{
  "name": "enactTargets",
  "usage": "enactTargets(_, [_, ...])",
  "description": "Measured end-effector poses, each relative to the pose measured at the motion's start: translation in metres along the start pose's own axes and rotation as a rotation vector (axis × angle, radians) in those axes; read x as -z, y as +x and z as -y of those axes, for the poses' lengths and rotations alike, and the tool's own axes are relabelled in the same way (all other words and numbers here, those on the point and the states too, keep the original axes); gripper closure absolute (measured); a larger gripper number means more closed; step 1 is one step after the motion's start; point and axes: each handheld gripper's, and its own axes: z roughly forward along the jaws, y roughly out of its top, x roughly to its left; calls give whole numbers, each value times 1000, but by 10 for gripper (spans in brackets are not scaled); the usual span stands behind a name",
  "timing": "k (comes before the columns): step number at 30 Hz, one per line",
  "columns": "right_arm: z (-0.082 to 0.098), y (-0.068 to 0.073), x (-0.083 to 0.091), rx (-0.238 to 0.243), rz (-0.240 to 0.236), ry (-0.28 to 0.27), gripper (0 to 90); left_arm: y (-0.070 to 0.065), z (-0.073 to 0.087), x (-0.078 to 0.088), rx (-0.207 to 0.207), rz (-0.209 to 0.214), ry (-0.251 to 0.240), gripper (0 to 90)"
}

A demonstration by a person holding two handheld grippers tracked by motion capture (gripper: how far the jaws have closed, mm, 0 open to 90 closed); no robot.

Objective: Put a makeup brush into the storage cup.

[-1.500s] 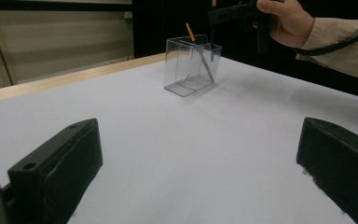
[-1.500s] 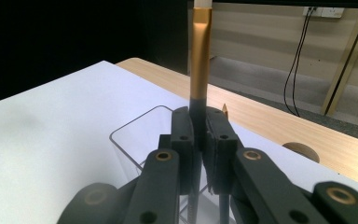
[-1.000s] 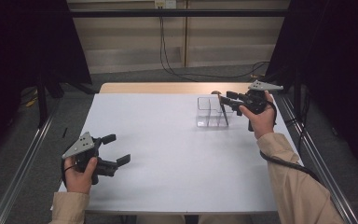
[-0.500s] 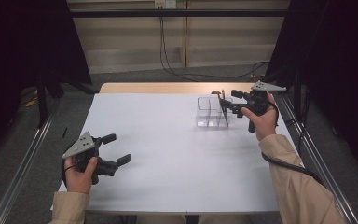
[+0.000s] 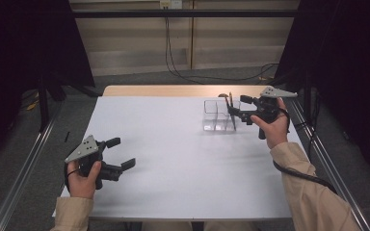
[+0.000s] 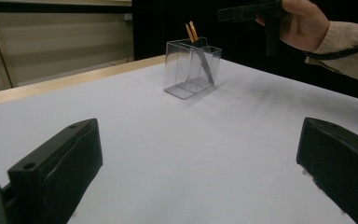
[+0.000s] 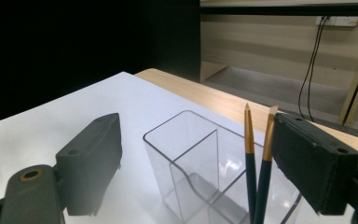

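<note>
A clear plastic box (image 5: 215,115) with compartments stands at the back right of the white table (image 5: 183,159). Two dark blue pens with gold tips (image 7: 250,149) stand upright in its end compartment (image 6: 192,32). My right gripper (image 5: 238,106) hovers just above the box, open. Its jaws have just been opening, and the pens rise between them, close to the right-hand jaw (image 7: 196,135). No pad presses on them. My left gripper (image 5: 121,153) rests low at the near left, open with nothing between its jaws (image 6: 196,154).
The table's wooden far edge (image 5: 173,90) runs behind the box. Metal rails (image 5: 24,163) flank both sides of the table. A cable (image 5: 298,173) trails from the right gripper along the sleeve. Dark curtains hang at both sides.
The right gripper's jaws stand wider apart than a second ago, with the hand almost where it was above the box. The left gripper has not moved.
</note>
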Motion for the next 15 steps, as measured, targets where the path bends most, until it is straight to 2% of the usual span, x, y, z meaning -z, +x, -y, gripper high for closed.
enactTargets(15, [4,11,10,32,-17,-1,136,-2,0,-1,-1,4,-3,0])
